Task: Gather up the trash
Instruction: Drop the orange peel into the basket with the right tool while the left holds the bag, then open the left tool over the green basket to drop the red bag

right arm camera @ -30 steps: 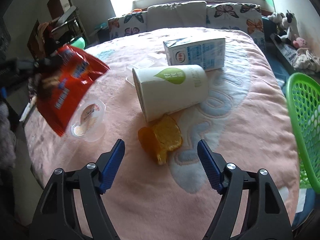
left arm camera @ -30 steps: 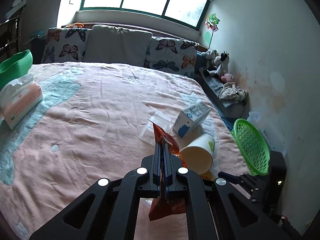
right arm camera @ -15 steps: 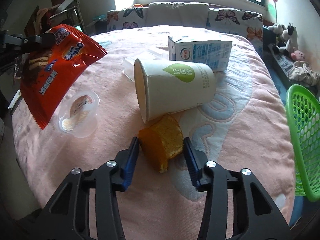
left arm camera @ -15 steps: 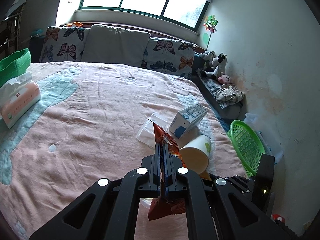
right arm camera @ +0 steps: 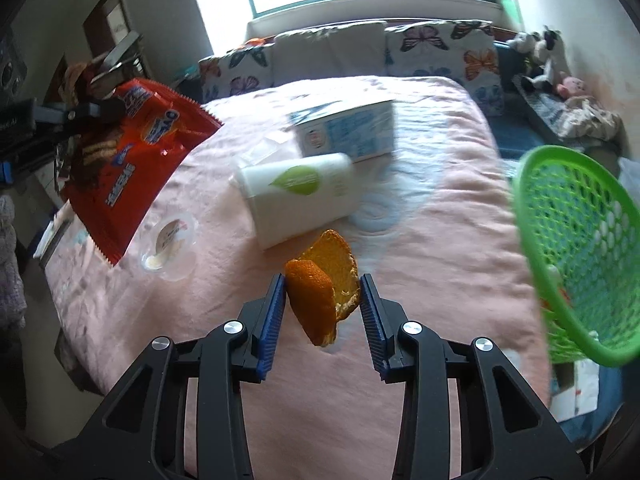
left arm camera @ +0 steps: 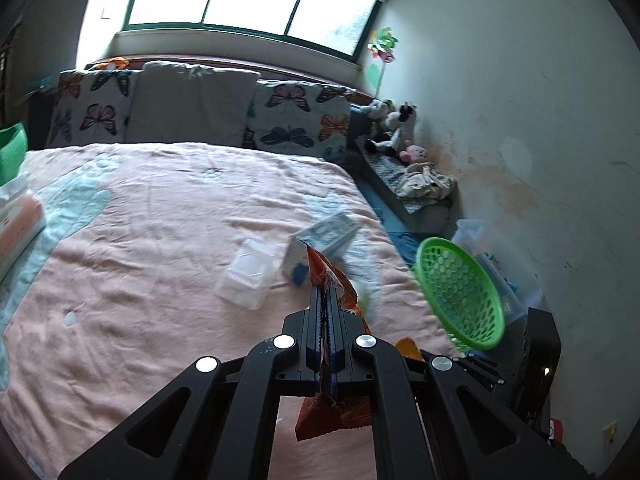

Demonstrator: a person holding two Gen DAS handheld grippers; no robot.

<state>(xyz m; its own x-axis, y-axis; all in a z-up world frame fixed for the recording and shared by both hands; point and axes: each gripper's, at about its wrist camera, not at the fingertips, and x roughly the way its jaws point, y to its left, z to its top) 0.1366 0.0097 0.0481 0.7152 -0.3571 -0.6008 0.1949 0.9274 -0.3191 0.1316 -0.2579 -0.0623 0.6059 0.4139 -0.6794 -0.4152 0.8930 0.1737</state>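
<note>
My left gripper (left arm camera: pixel 326 304) is shut on a red snack wrapper (left arm camera: pixel 334 280), held above the pink bed; the wrapper also shows in the right wrist view (right arm camera: pixel 132 152). My right gripper (right arm camera: pixel 323 304) is shut on an orange peel (right arm camera: pixel 320 284) and holds it lifted above the bedspread. A white paper cup (right arm camera: pixel 300 196) lies on its side beyond it, with a blue-and-white carton (right arm camera: pixel 348 132) behind. A clear lidded cup (right arm camera: pixel 170 240) lies at the left. A green mesh basket (right arm camera: pixel 580 248) stands tilted at the bed's right edge.
A clear plastic clamshell box (left arm camera: pixel 248 276) lies mid-bed. Butterfly pillows (left arm camera: pixel 296 120) line the headboard. Stuffed toys (left arm camera: pixel 394 128) sit by the right wall. A tissue pack (left arm camera: pixel 16 228) lies at the left edge. The basket shows in the left wrist view (left arm camera: pixel 460 292).
My right gripper closed on the orange peel and lifted it off the bed. My left gripper moved on with the wrapper still held; the basket now looks nearer.
</note>
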